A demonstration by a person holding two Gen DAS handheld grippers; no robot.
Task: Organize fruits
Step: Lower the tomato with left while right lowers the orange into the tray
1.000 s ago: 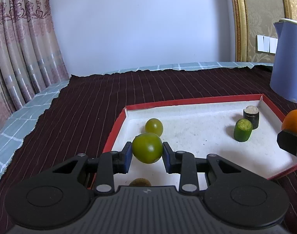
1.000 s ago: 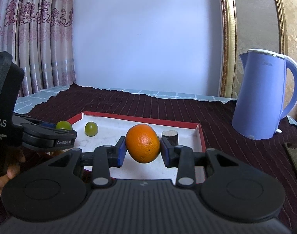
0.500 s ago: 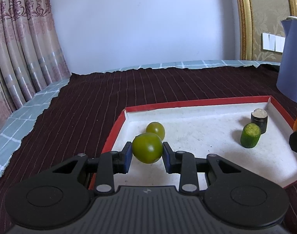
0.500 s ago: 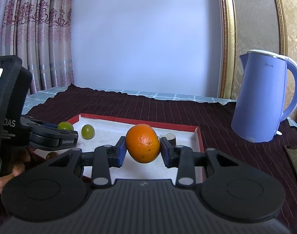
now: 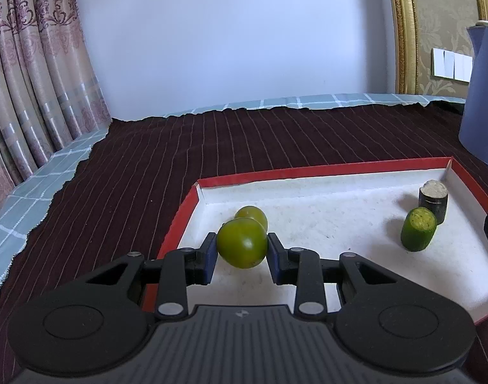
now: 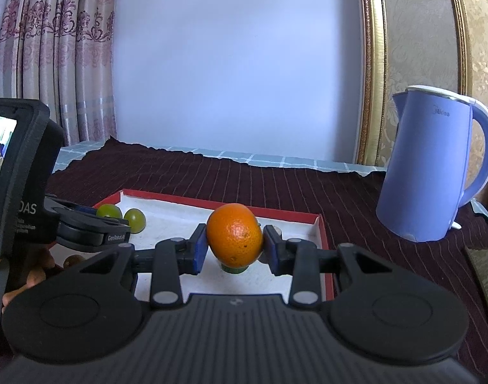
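Left wrist view: a green tomato point(image 5: 242, 243) was pinched between the blue pads of the left gripper point(image 5: 242, 251), held above the near left part of a red-rimmed tray point(image 5: 324, 169). A second green tomato point(image 5: 255, 216) was seen on the white tray floor just beyond the held one, partly hidden by it. Ahead and to the right of the claw, a cut green cucumber piece point(image 5: 418, 233) was stood upright, with a dark cylinder piece point(image 5: 433, 201) just behind it, near the tray's far right corner.

Right wrist view: an orange point(image 6: 234, 234) was clamped between the pads of the right gripper point(image 6: 234, 246), raised over the tray's right half. A green object was glimpsed directly beneath the orange; what it was could not be told. Well to the right of the claw, a blue kettle point(image 6: 436, 166) was stood on the dark striped cloth point(image 6: 276, 185). Left of the claw, the other gripper with its tomato was visible.
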